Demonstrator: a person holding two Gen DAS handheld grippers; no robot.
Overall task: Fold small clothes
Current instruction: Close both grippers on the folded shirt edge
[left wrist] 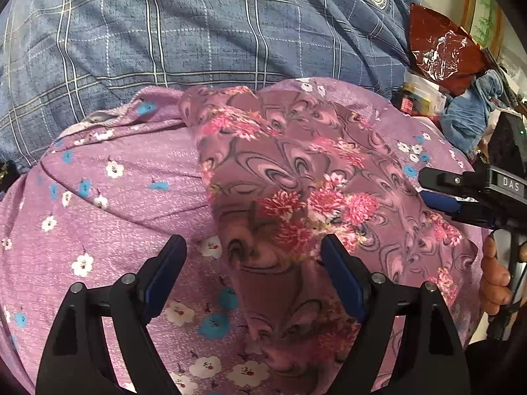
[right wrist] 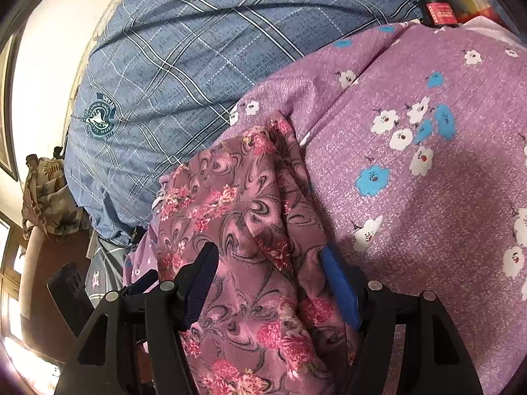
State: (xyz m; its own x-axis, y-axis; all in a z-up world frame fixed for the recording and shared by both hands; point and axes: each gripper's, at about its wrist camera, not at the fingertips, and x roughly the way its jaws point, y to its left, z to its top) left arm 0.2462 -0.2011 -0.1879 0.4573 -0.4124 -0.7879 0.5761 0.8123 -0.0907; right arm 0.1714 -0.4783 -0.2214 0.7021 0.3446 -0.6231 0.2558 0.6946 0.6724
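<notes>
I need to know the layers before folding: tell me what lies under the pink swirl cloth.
The pink swirl cloth lies on a purple flowered sheet, which lies on a blue plaid cover. Whatever is directly beneath the cloth's middle is covered and cannot be seen.

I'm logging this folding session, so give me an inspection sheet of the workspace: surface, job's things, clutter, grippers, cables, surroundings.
Surface: blue plaid bedding with round crests, partly covered by a purple flowered sheet.
Job's things: one small mauve floral garment, rumpled, lying on the purple sheet.
Clutter: red crinkled wrapper, blue cloth bundle, dark red-labelled jar at the bed's far edge.
Grippers: left gripper open over the garment; right gripper open, with garment cloth between its fingers.
Cables: nothing seen.
Surroundings: pale wall, patterned cloth draped on brown furniture.
</notes>
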